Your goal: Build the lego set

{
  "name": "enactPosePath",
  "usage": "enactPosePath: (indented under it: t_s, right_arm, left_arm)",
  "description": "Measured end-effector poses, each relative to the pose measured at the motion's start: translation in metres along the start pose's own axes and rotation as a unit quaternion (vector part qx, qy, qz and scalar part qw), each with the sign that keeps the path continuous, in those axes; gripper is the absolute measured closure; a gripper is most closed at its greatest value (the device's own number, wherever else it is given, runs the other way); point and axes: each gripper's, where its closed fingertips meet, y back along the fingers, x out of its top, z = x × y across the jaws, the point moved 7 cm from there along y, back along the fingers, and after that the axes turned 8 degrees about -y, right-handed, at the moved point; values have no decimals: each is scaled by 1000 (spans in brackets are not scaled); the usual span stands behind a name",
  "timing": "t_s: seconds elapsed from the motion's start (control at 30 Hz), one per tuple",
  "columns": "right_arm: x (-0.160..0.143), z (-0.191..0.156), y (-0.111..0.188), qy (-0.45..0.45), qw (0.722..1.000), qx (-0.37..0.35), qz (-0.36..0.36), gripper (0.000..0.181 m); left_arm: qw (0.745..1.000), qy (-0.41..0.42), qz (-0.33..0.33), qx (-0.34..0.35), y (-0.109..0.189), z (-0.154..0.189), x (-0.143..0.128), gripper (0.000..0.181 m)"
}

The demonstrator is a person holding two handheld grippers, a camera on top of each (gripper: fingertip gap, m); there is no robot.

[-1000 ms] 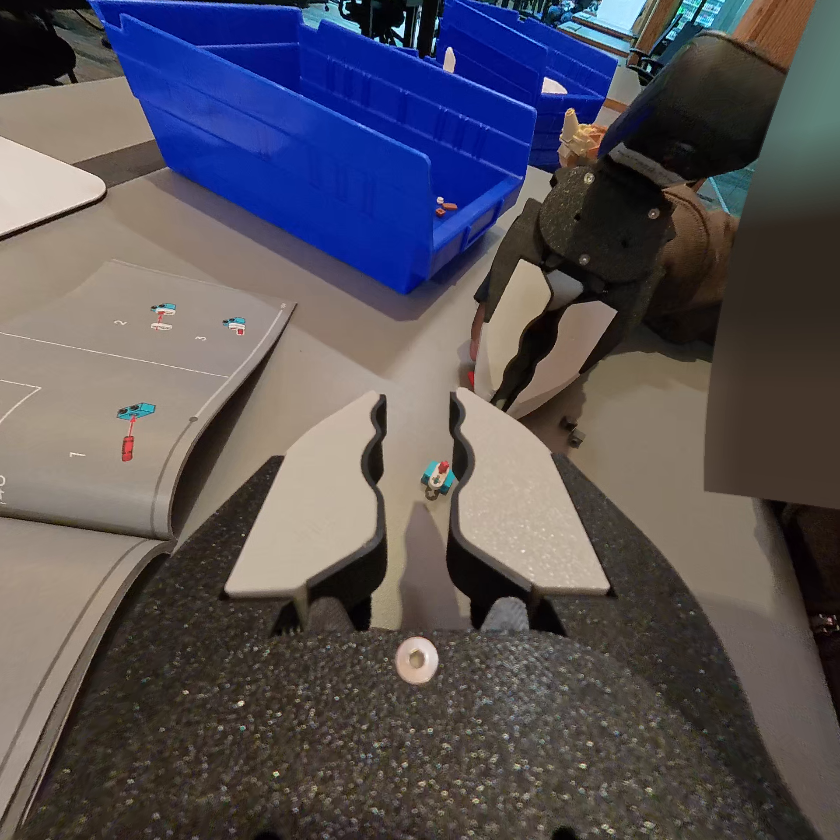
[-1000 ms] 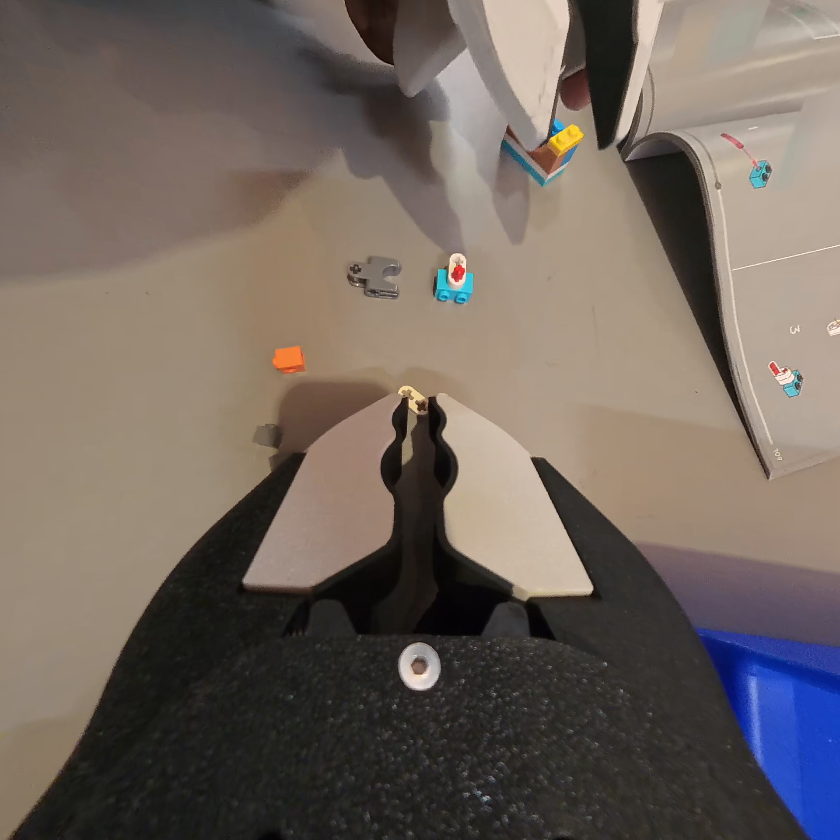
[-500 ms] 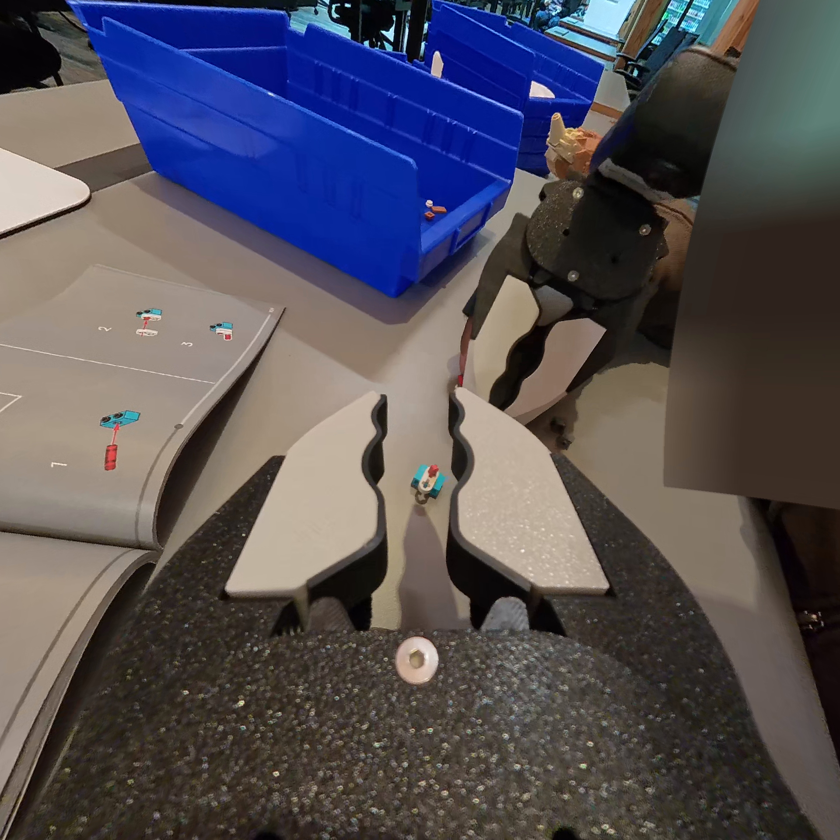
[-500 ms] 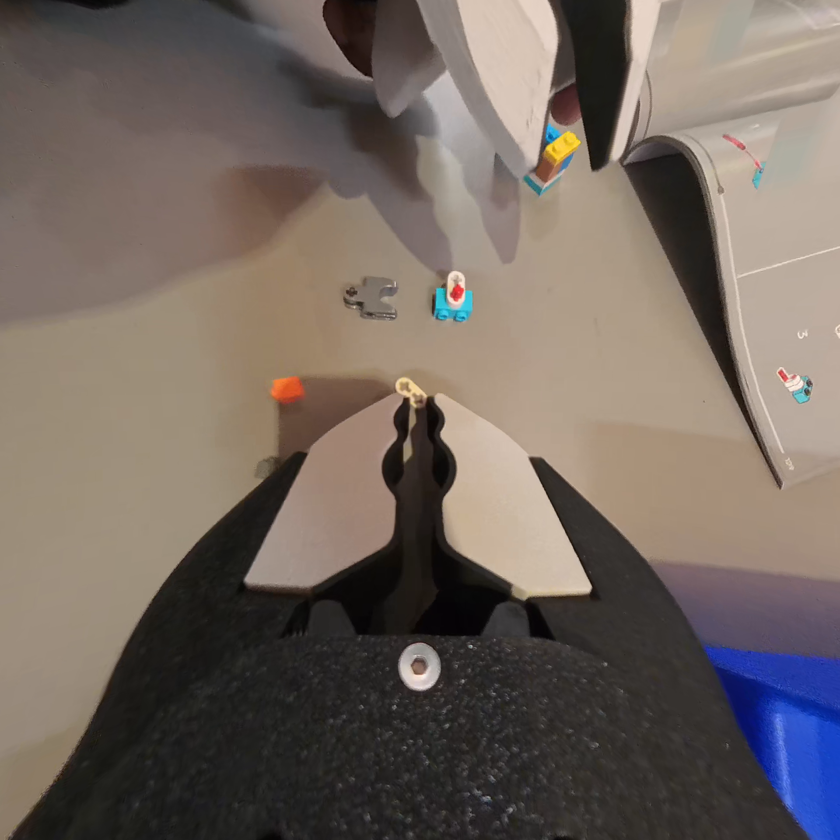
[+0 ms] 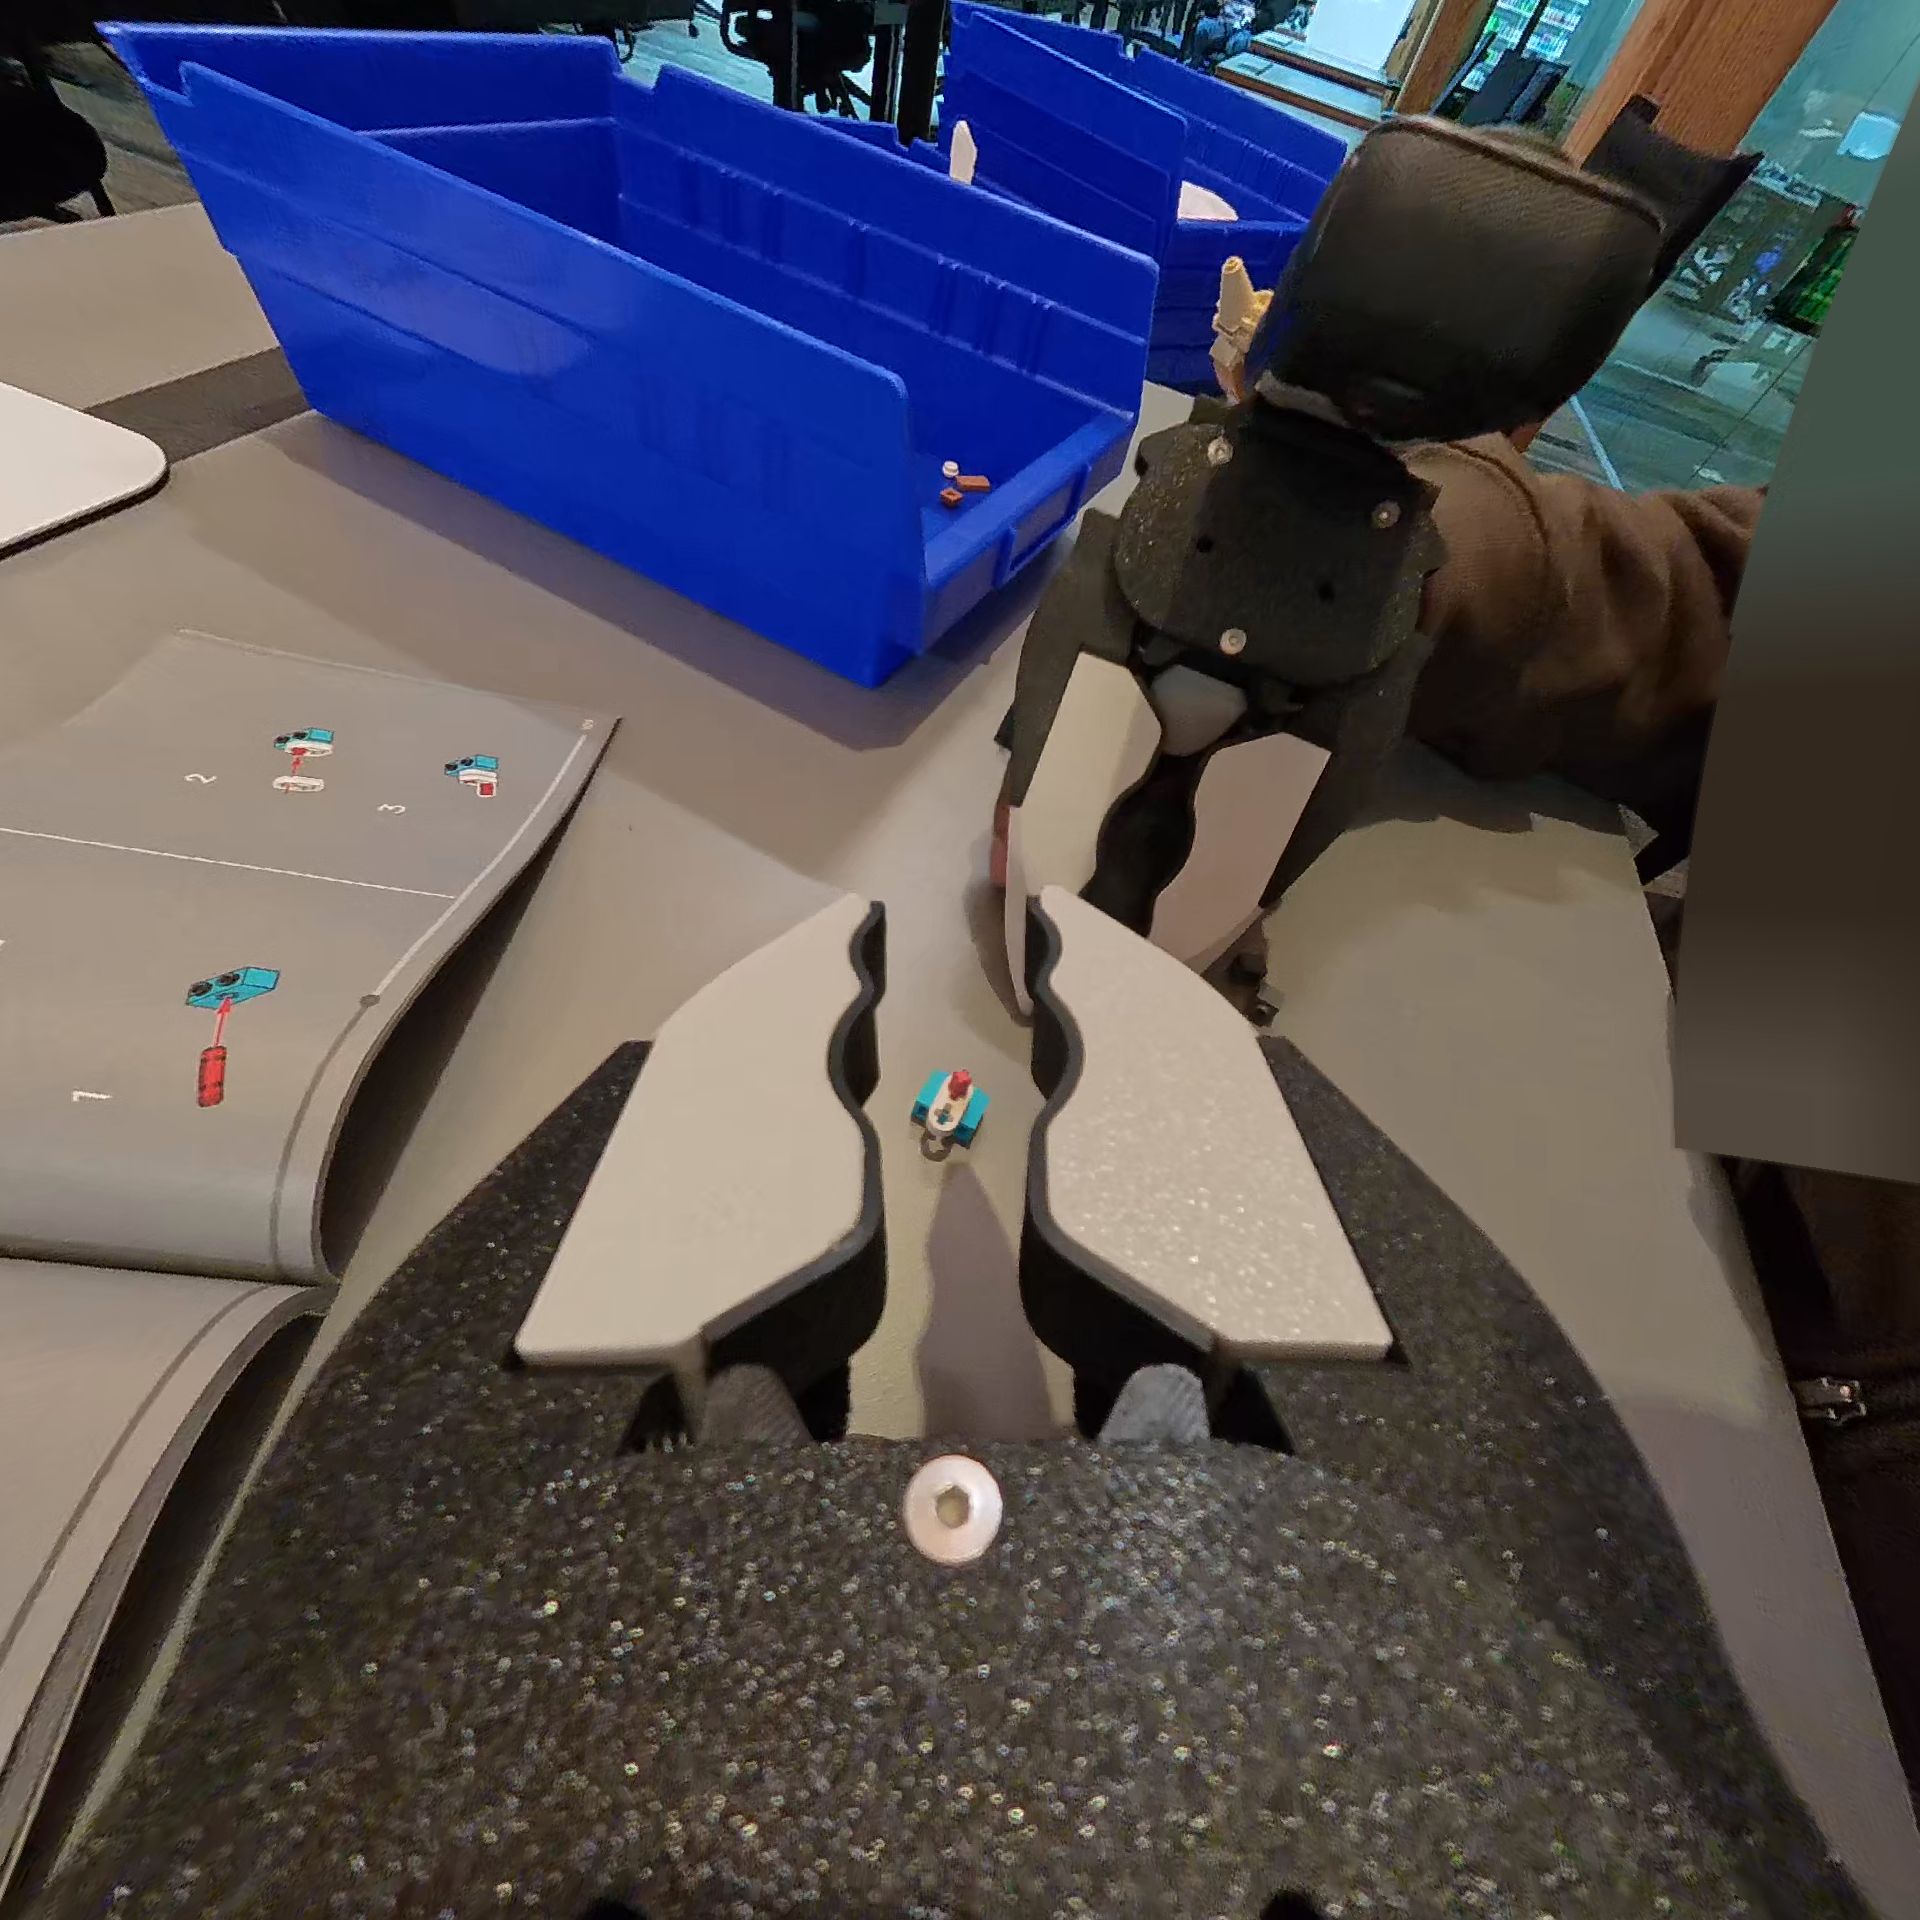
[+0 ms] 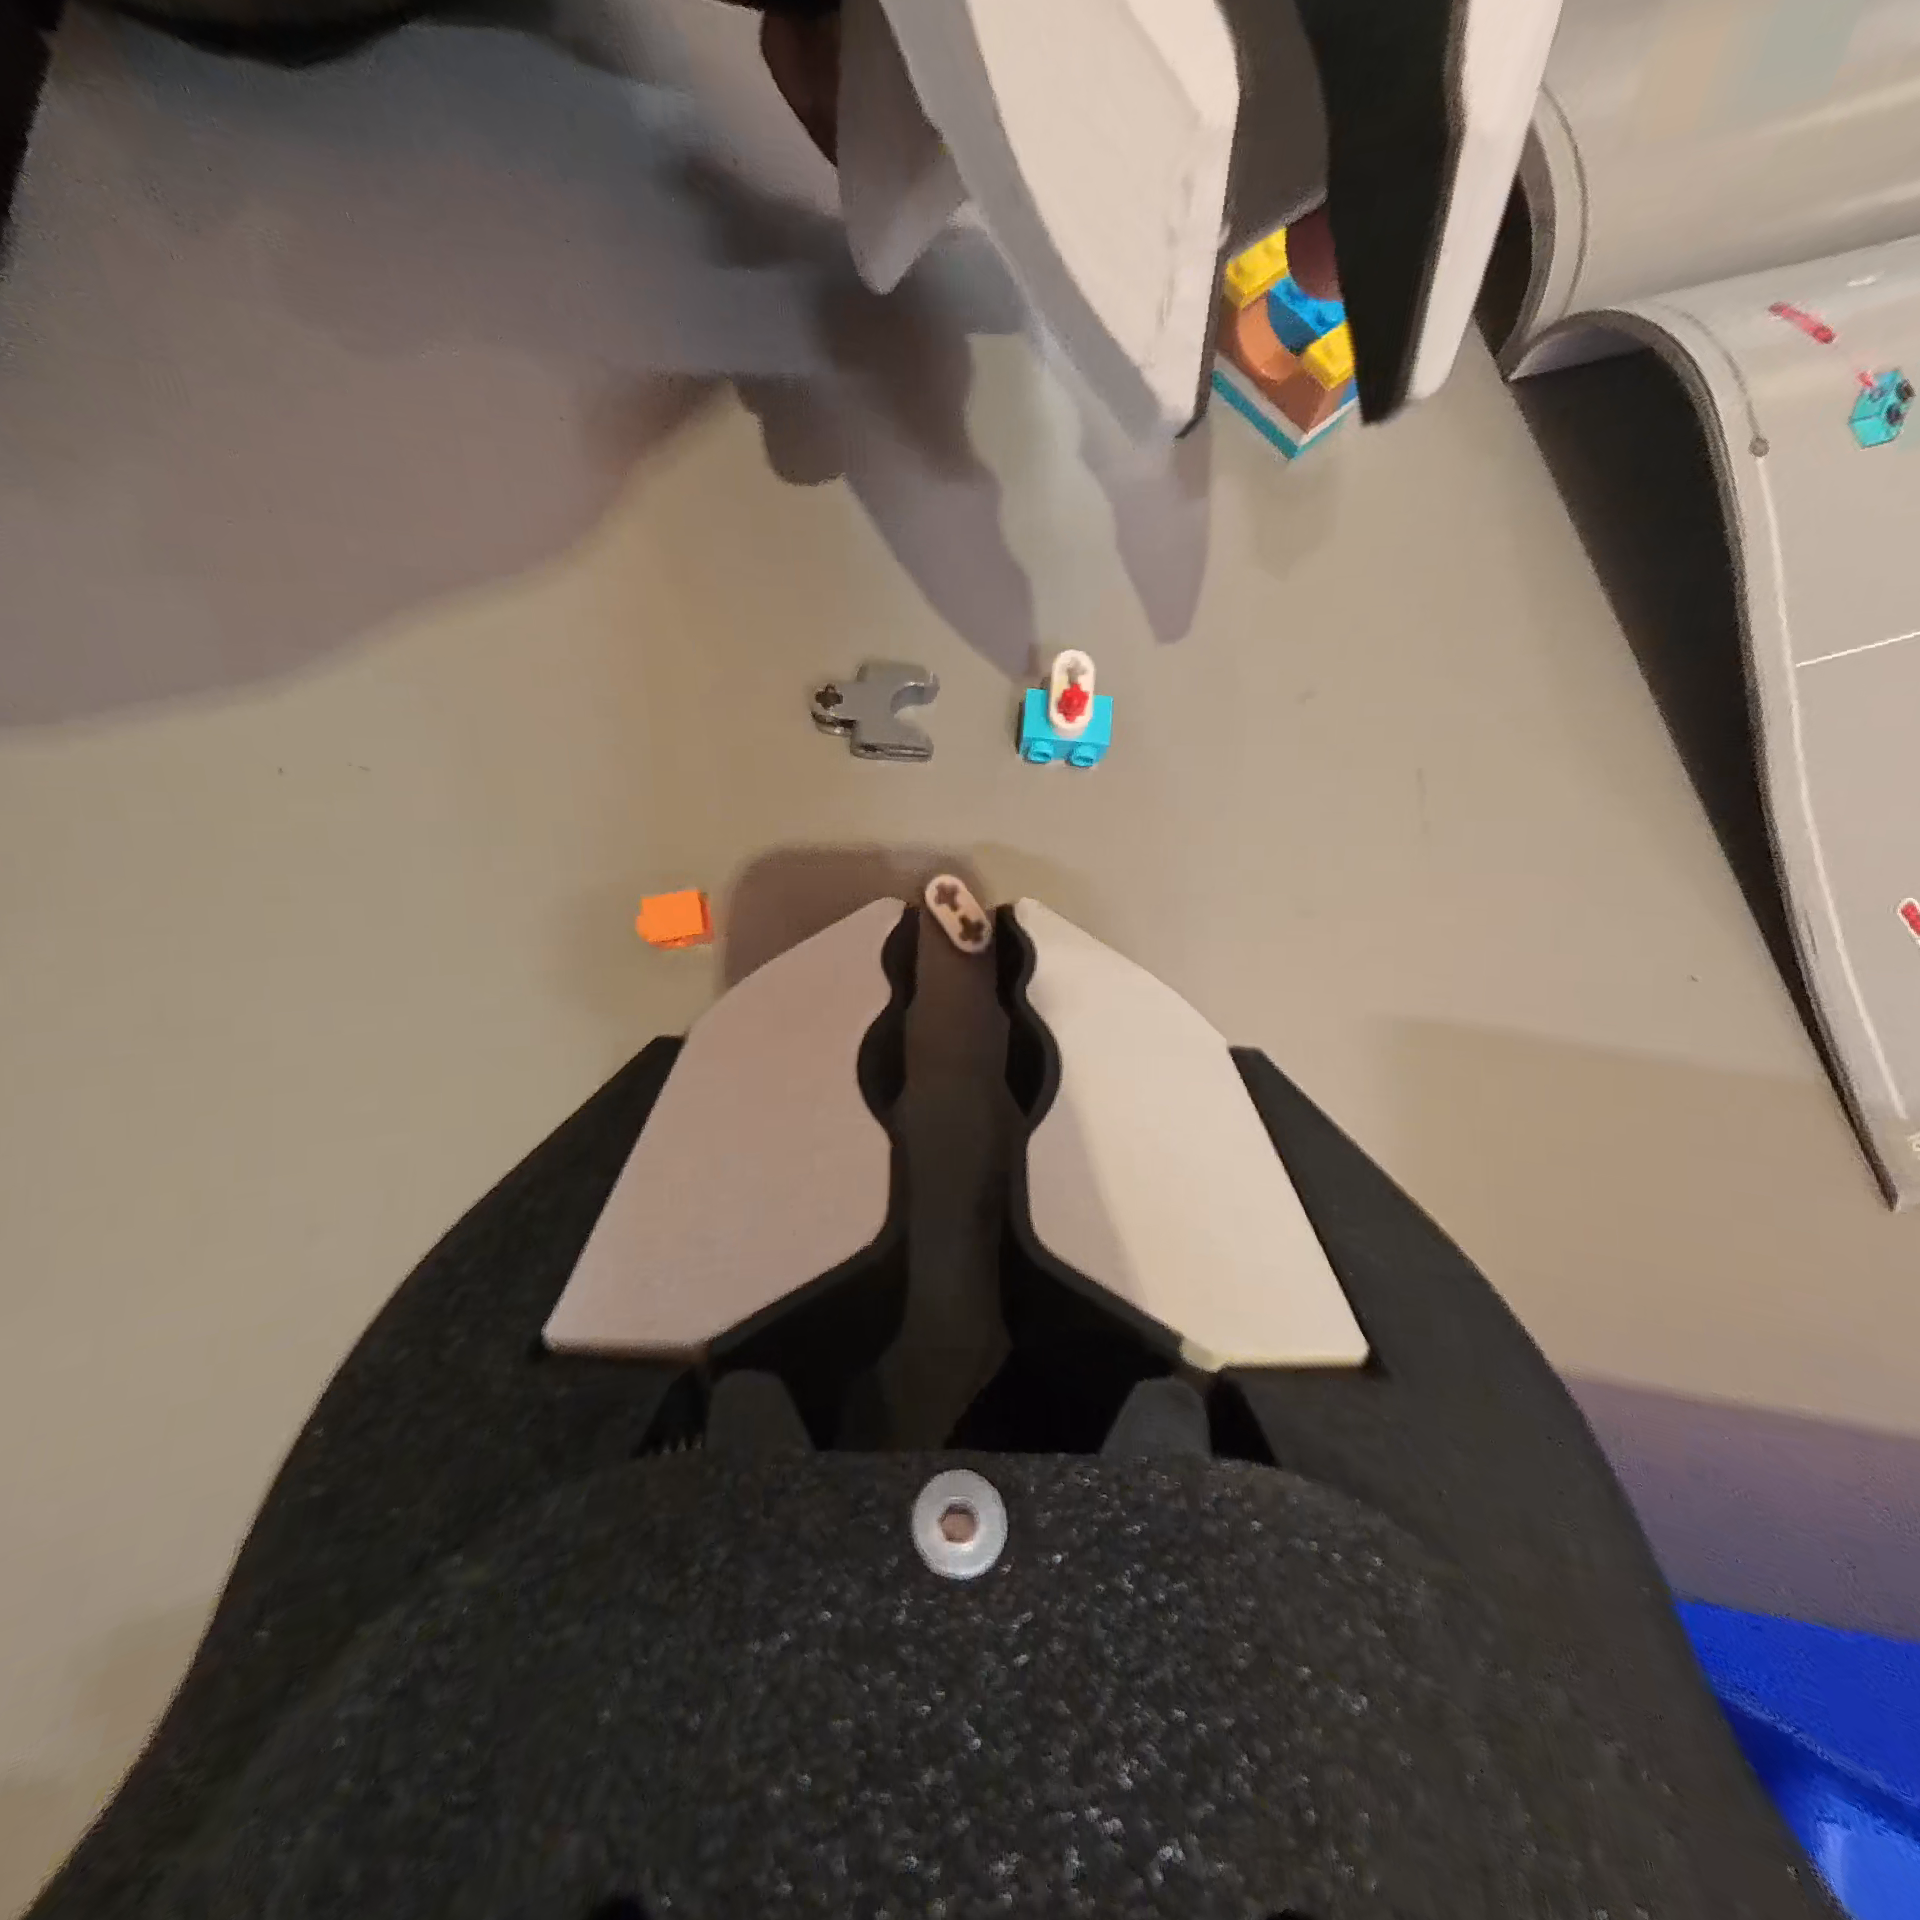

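A small white link piece (image 6: 958, 926) is gripped at the tips of the right gripper (image 6: 956, 914). The left gripper (image 5: 956, 925) is held released above the table (image 5: 727, 821), where the teal assembly (image 5: 948, 1110) is seen between its fingers.

Your left claw (image 5: 956, 961) hovers low over the worktop (image 5: 727, 831) with its jaws parted. Your right claw (image 6: 958, 914) points steeply down toward the worktop, jaws nearly closed, pinching a small tan link piece (image 6: 958, 925) at the tips.
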Motion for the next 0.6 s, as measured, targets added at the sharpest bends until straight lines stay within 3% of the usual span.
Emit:
enactPosePath:
  t_s: [0.27, 0.6]
  right_arm:
    - [2, -3, -1, 13, 1000, -25, 6, 173]
    - [21, -6, 18, 4, 994, -53, 92, 173]
  left_arm:
    - [998, -34, -24, -47, -2, 8, -6, 157]
    - [987, -141, -49, -65, -8, 24, -10, 161]
